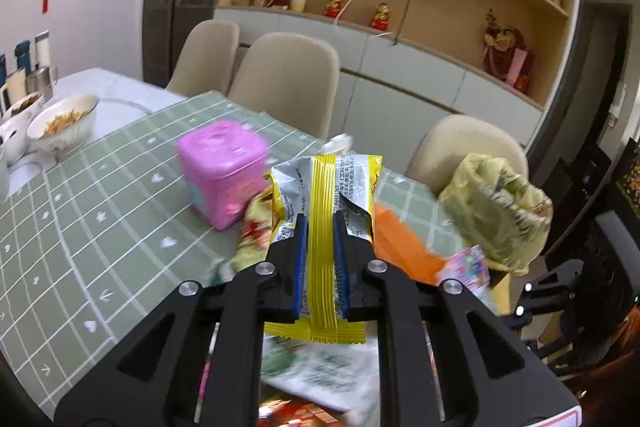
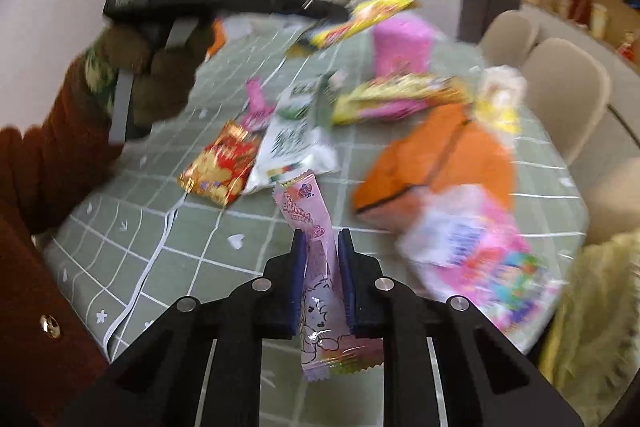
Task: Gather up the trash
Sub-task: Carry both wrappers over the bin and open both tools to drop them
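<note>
Yellow wrapper [image 1: 320,227] pinched in left tool [image 1: 321,223]; background wrappers blurred

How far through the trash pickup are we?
Done: no binned trash visible. In hand: left gripper pinches a yellow wrapper; right gripper pinches a pink wrapper. Left: red packet, white packet, orange packet and others lie on the table.

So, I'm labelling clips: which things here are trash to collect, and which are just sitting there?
Trash: yellow wrapper in left jaws; pink candy wrapper in right jaws; red snack packet; white packet.
Just there: pink box; bowl of food; chairs.
</note>
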{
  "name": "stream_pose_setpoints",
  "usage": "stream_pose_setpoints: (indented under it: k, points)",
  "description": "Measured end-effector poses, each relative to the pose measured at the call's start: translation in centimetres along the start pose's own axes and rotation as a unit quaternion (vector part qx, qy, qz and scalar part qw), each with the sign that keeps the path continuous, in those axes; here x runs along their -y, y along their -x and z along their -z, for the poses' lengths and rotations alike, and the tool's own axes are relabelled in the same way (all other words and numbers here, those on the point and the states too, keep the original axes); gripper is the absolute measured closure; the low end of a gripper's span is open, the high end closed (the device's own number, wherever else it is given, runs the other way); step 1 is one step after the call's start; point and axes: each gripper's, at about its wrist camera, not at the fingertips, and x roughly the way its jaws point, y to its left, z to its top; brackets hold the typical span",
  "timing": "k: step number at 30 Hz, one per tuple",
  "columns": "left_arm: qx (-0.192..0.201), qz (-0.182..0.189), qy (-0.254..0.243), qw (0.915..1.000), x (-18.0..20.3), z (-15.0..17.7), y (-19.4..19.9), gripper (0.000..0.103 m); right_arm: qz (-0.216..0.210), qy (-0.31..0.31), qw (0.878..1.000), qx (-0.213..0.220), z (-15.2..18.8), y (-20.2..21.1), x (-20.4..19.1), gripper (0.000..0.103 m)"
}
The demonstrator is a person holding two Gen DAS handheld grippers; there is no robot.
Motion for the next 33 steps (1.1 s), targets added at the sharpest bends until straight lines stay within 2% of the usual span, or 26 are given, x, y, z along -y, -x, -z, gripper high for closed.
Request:
stream_pose_setpoints:
  k: [4, 8, 13, 16, 19, 23, 28, 33]
  points:
    - [0.022, 0.023, -0.019, 0.9993, 4.6, -2.1, -0.1, 0.091, 0.059, -0.030, 0.996, 0.056, -0.2, 5.2, 2.7, 0.086]
    - [0.050, 0.060, -0.055, 0.9954, 10.7, -4.7, -1.0, 0.091, 0.137, -0.054, 0.984, 0.098, 0.3, 10.8, 6.4, 0.086]
    - [0.060, 0.119, -0.074, 0.9884, 17.0, -7.2, -4.2, 0.091, 0.271, -0.113, 0.947, 0.133, 1.9, 17.7, 12.7, 0.086]
    - [0.047, 0.146, -0.069, 0.9858, 20.3, -7.7, -7.7, 0.091, 0.321, -0.157, 0.924, 0.138, 3.8, 20.1, 16.4, 0.086]
    - [0.008, 0.172, -0.060, 0.9832, 22.9, -7.4, -12.4, 0.091, 0.334, -0.203, 0.909, 0.145, 5.7, 21.8, 19.5, 0.086]
    - [-0.039, 0.188, -0.058, 0.9797, 25.2, -6.7, -17.3, 0.091, 0.344, -0.232, 0.899, 0.142, 7.7, 22.4, 22.0, 0.086]
    - [-0.068, 0.200, -0.065, 0.9752, 27.5, -6.3, -21.5, 0.091, 0.347, -0.246, 0.895, 0.136, 8.9, 21.9, 23.6, 0.086]
    - [-0.089, 0.198, -0.076, 0.9731, 28.8, -6.0, -23.3, 0.091, 0.349, -0.245, 0.895, 0.129, 8.8, 21.0, 23.5, 0.086]
